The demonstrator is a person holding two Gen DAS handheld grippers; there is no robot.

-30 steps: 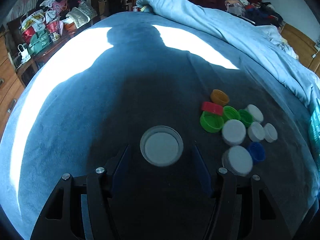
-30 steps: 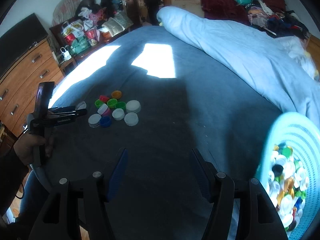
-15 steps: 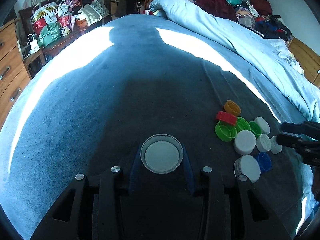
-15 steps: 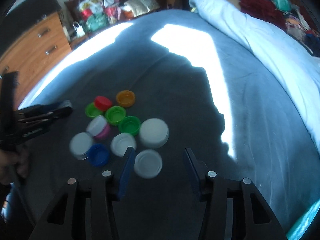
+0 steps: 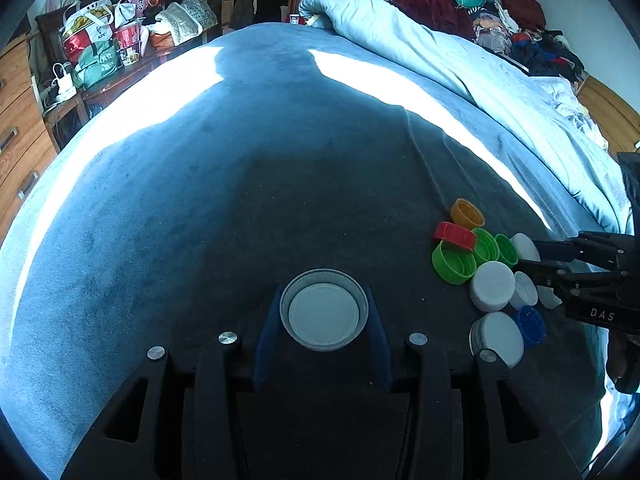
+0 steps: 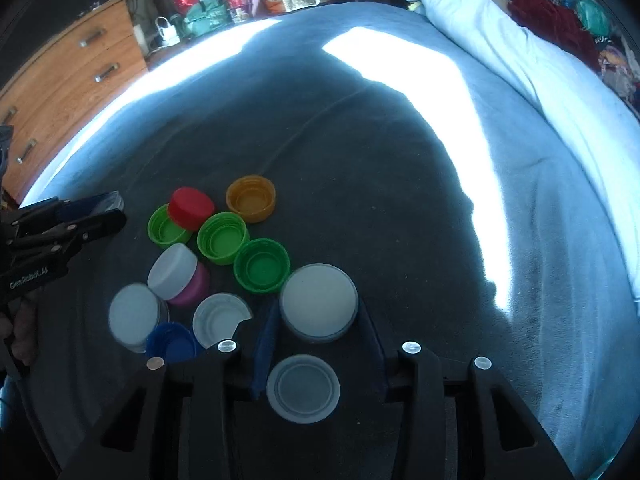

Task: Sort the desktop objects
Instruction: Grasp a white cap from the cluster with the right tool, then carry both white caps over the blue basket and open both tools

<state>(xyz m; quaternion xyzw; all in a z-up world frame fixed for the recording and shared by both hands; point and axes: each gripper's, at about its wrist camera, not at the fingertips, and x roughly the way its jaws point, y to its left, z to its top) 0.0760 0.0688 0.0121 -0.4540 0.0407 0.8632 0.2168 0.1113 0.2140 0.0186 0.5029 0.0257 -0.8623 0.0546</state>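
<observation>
Several bottle caps lie in a cluster on a blue blanket [image 5: 240,184]: orange [image 6: 251,198], red [image 6: 190,207], green [image 6: 261,265], white and blue ones. My left gripper [image 5: 324,316] has its fingers closed around a large white lid [image 5: 324,316], open side up, left of the cluster. My right gripper [image 6: 319,302] has closed its fingers on a big white cap [image 6: 319,302] at the cluster's right edge. A second white lid [image 6: 303,388] lies lower down between the right gripper's fingers. The right gripper also shows in the left wrist view [image 5: 536,258], the left one in the right wrist view [image 6: 112,212].
A light blue duvet [image 5: 420,44] is bunched along the bed's right side. A wooden dresser [image 6: 60,80] and a shelf with bags [image 5: 100,52] stand left of the bed. Bright sun strips cross the blanket.
My left gripper closed its fingers on the large white lid. My right gripper moved from near a basket to the cap cluster and closed around the big white cap.
</observation>
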